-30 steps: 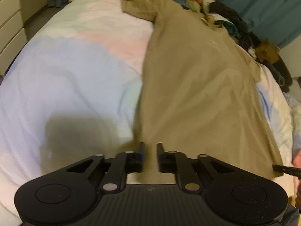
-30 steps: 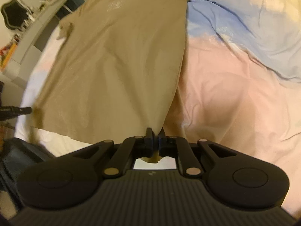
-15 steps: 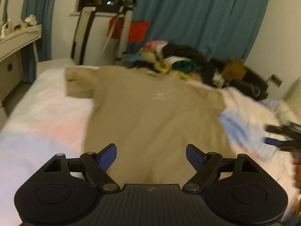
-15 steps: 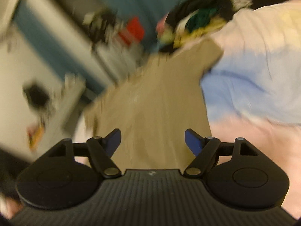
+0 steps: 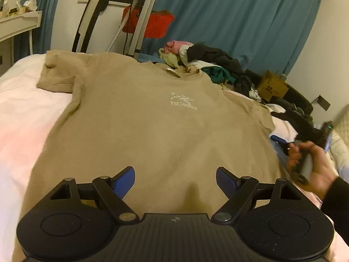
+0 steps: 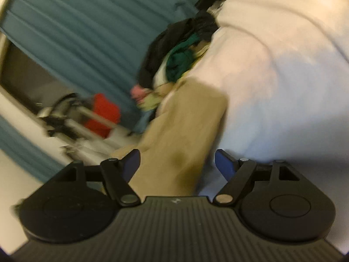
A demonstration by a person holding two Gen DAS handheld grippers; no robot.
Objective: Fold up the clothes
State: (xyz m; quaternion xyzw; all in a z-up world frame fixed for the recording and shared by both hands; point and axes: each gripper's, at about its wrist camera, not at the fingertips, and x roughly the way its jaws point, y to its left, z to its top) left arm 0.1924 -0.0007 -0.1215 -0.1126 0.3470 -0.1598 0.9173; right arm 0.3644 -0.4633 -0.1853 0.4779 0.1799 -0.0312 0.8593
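Note:
A tan T-shirt [image 5: 152,126] with a small white chest logo lies spread flat, front up, on the bed [image 5: 19,113], collar at the far end. My left gripper [image 5: 175,180] hovers over the shirt's near hem, wide open and empty. My right gripper [image 5: 303,135], held in a person's hand [image 5: 314,166], shows at the shirt's right edge beside the right sleeve. In the blurred right wrist view, the right gripper [image 6: 176,163] is wide open with nothing between its fingers, above a strip of the tan shirt [image 6: 187,128].
A heap of loose clothes [image 5: 209,63] lies beyond the shirt's collar. Teal curtains [image 5: 240,17], a metal stand with a red bag [image 5: 150,21] and a cardboard box [image 5: 272,85] stand behind. A white shelf [image 5: 17,24] is at the far left.
Both grippers let go of the shirt's hem corners and opened wide. The shirt now lies flat on the bed. Both cameras tilted up; the right one swung toward the right sleeve.

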